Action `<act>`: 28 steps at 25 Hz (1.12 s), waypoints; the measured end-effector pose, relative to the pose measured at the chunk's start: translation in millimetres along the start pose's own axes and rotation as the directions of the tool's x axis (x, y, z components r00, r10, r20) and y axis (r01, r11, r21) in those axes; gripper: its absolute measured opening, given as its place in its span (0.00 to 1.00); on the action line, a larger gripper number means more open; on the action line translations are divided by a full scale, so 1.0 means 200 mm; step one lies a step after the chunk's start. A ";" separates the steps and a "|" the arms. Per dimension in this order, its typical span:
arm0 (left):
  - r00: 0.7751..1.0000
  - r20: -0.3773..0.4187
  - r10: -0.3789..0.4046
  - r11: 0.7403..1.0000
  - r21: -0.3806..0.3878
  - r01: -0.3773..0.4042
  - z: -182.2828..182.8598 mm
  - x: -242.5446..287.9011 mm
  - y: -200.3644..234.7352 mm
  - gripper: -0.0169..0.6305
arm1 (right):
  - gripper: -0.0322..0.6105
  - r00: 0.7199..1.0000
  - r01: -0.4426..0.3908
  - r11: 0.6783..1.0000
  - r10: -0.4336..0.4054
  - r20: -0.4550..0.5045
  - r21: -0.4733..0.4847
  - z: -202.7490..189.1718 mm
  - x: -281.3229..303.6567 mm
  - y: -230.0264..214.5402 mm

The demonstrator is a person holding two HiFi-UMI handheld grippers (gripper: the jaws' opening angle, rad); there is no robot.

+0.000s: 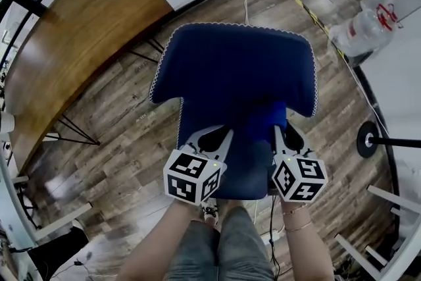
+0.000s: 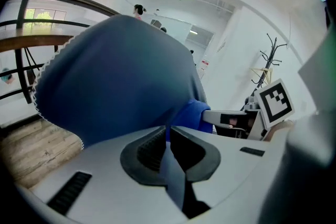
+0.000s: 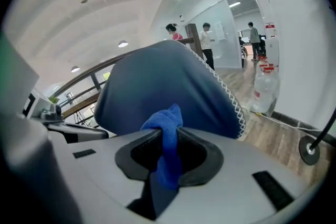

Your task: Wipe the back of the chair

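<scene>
Chair back (image 1: 233, 66): dark blue, upright. Right gripper (image 1: 285, 136): jaws clamped on blue cloth (image 3: 167, 128), against chair back's lower middle. Left gripper (image 1: 214, 136): pinching thin fabric fold (image 2: 170, 165) alongside. Advice: press cloth flat, overlap strokes

The head view looks steeply down on the chair back (image 1: 233, 66) from above, while both gripper views, close behind it, face forward along their jaws at it.
</scene>
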State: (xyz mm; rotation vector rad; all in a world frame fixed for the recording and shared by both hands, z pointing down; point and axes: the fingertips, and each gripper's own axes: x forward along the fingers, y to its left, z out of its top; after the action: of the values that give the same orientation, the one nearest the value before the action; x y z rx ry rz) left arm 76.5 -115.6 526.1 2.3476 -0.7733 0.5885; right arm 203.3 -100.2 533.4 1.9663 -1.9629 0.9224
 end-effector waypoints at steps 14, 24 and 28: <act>0.993 0.105 -0.046 0.997 0.066 0.039 0.28 -0.71 -0.31 0.08 | 0.18 0.971 -0.199 0.978 0.205 0.127 -0.054 0.47 -0.64 0.55; 0.968 0.238 -0.074 0.993 0.104 0.051 0.50 -1.08 -0.46 0.08 | 0.18 0.931 -0.252 0.958 0.279 0.234 -0.139 0.68 -0.99 0.86; 0.963 0.255 -0.082 0.992 0.115 0.054 0.52 -1.21 -0.46 0.08 | 0.18 0.915 -0.268 0.951 0.301 0.268 -0.155 0.73 -1.09 0.97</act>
State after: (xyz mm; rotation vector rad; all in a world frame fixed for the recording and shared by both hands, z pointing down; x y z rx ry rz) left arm -19.6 -29.6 278.0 2.5733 -0.7883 0.3017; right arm 76.8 -19.3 244.1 1.8682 -2.4566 0.5840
